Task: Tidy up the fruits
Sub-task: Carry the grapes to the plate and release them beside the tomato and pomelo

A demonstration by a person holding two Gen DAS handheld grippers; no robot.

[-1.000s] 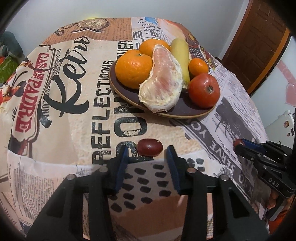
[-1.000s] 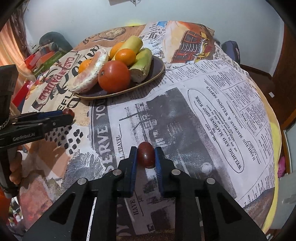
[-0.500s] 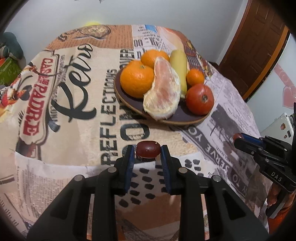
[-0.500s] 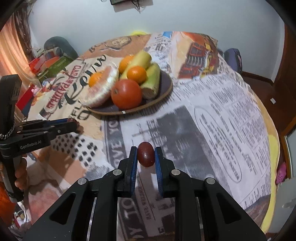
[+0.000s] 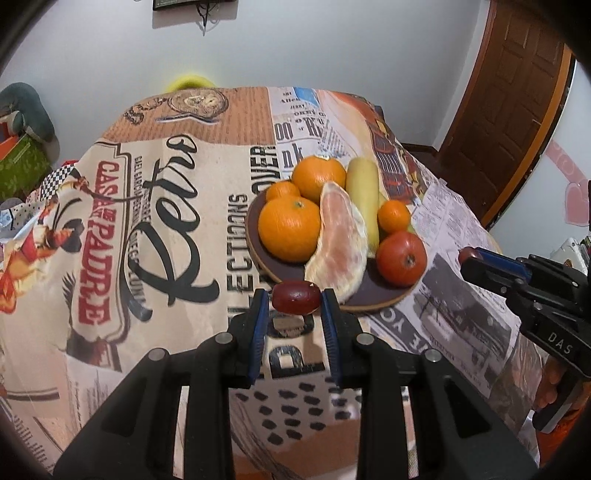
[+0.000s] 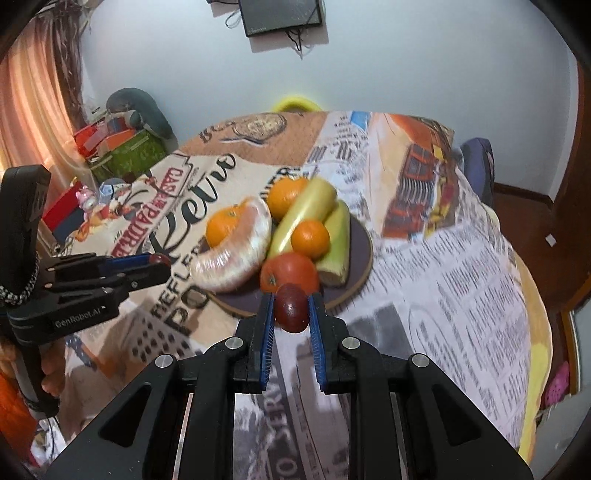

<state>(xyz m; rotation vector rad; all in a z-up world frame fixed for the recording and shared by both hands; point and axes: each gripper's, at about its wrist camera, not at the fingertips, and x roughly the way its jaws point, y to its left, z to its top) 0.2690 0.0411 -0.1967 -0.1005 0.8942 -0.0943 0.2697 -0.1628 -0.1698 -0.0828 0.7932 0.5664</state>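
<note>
Grape (image 5: 296, 297), dark red, smooth and oval, sits clamped crosswise in the left tongs (image 5: 295, 306), now lifted off the worktop (image 5: 177, 221); a second grape (image 6: 291, 307) is clamped in the right tongs (image 6: 291, 314). Both have risen toward the round, dark plate (image 5: 255, 240) of glossy fruit; placing appears next

A pale wall (image 6: 406, 66) carries a dark wall-mounted screen (image 6: 280, 14) with dangling cables. Left of the screen hangs a peach curtain (image 6: 33, 110); right of it stands a brown panelled door (image 5: 506, 92).
</note>
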